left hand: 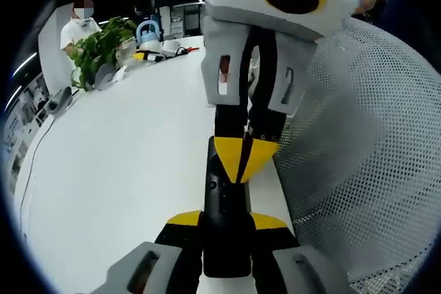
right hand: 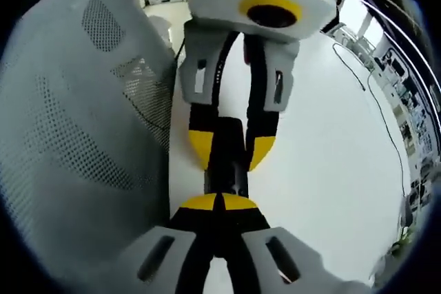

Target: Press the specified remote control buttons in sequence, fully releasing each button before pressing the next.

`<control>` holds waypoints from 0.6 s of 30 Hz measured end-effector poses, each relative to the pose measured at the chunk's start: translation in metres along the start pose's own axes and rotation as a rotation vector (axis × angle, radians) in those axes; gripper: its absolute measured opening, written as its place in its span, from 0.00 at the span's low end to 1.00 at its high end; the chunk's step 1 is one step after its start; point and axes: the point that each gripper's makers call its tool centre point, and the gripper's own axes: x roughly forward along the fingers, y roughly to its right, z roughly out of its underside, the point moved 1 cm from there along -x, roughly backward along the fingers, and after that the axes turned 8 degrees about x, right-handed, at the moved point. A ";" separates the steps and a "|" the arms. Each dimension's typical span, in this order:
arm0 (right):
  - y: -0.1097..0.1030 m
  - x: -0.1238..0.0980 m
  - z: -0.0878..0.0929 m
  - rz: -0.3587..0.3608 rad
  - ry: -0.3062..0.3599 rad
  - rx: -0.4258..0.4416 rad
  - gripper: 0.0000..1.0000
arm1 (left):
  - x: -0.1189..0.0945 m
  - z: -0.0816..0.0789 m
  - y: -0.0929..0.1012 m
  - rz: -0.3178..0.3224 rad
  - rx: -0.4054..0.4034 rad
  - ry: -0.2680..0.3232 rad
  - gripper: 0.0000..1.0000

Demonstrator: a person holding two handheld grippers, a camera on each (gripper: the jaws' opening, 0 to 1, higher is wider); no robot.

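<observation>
Black remote control [left hand: 226, 225] flat on white worktop [left hand: 117, 170], clamped at 6 o'clock by left gripper [left hand: 227, 222]. Right gripper [left hand: 244, 160] fingers closed together, tips pressing remote from 12 o'clock. Mesh chair back [left hand: 365, 156] at 3 o'clock.

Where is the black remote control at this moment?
In the left gripper view, the slim black remote control lies on the white table, held between the left gripper fingers. The right gripper touches its far end, beside the white mesh chair.
</observation>
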 end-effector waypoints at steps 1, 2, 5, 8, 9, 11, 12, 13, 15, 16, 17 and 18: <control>-0.001 0.000 0.000 0.011 -0.010 -0.059 0.00 | 0.000 0.000 0.000 0.001 0.000 -0.001 0.26; -0.002 0.001 0.000 0.026 -0.029 -0.116 0.00 | 0.000 0.000 0.000 0.002 0.001 -0.002 0.26; -0.003 0.003 -0.001 0.042 -0.060 -0.181 0.00 | 0.000 0.000 0.000 0.004 0.002 -0.003 0.26; -0.004 0.004 -0.001 0.049 -0.057 -0.211 0.00 | 0.000 0.000 0.000 0.004 0.002 -0.004 0.26; -0.004 0.004 -0.001 0.049 -0.057 -0.215 0.00 | 0.000 0.000 0.000 0.004 0.002 -0.004 0.26; -0.003 0.004 -0.001 0.049 -0.058 -0.227 0.00 | 0.000 0.000 0.000 0.004 0.003 -0.005 0.26; -0.003 0.004 -0.001 0.049 -0.058 -0.230 0.00 | 0.000 0.000 0.000 0.004 0.004 -0.006 0.26; -0.004 0.004 -0.001 0.050 -0.058 -0.232 0.00 | 0.000 0.000 0.000 0.004 0.005 -0.007 0.26; -0.003 0.004 -0.002 0.047 -0.058 -0.233 0.00 | 0.001 0.000 0.000 0.004 0.006 -0.010 0.26; -0.003 0.004 -0.002 0.044 -0.055 -0.227 0.00 | 0.001 0.000 0.000 0.004 0.006 -0.010 0.26; -0.003 0.004 -0.003 0.038 -0.046 -0.213 0.00 | 0.001 0.000 0.000 0.004 0.005 -0.010 0.26; -0.003 0.004 -0.004 0.032 -0.035 -0.193 0.00 | 0.001 0.000 0.000 0.004 0.005 -0.009 0.26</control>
